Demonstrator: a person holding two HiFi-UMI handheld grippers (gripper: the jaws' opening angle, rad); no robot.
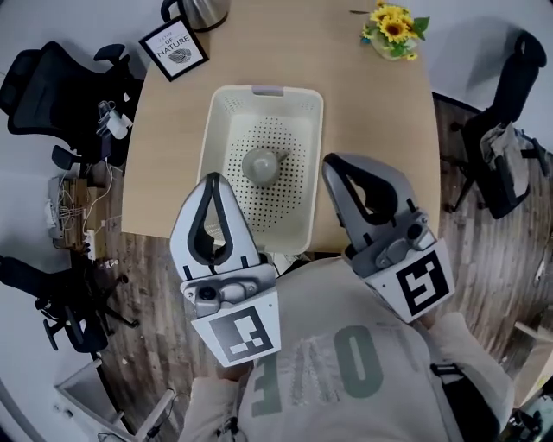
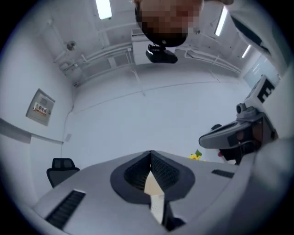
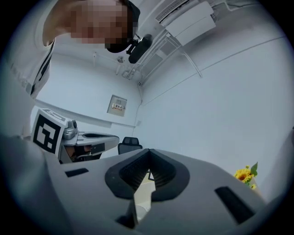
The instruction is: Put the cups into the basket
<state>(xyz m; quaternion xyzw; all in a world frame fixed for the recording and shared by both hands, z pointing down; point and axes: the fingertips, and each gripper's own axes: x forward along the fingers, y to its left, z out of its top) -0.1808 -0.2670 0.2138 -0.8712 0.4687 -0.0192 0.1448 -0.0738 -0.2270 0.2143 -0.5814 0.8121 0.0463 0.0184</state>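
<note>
A white perforated basket (image 1: 266, 93) stands on the wooden table (image 1: 380, 121). One grey cup (image 1: 262, 166) sits inside it, near the middle. My left gripper (image 1: 213, 178) is held up close to the person's chest, over the basket's near left corner, its jaws together with nothing between them. My right gripper (image 1: 332, 164) is raised beside the basket's near right corner, also shut and empty. In the left gripper view the jaws (image 2: 150, 155) point at a bare wall and ceiling; the right gripper view (image 3: 148, 153) shows the same. No other cup shows.
At the table's far left stand a framed sign (image 1: 174, 49) and a kettle (image 1: 200, 10); a pot of sunflowers (image 1: 393, 28) is at the far right. Black office chairs (image 1: 52, 82) (image 1: 510, 129) flank the table. Cables (image 1: 73, 207) lie on the floor at left.
</note>
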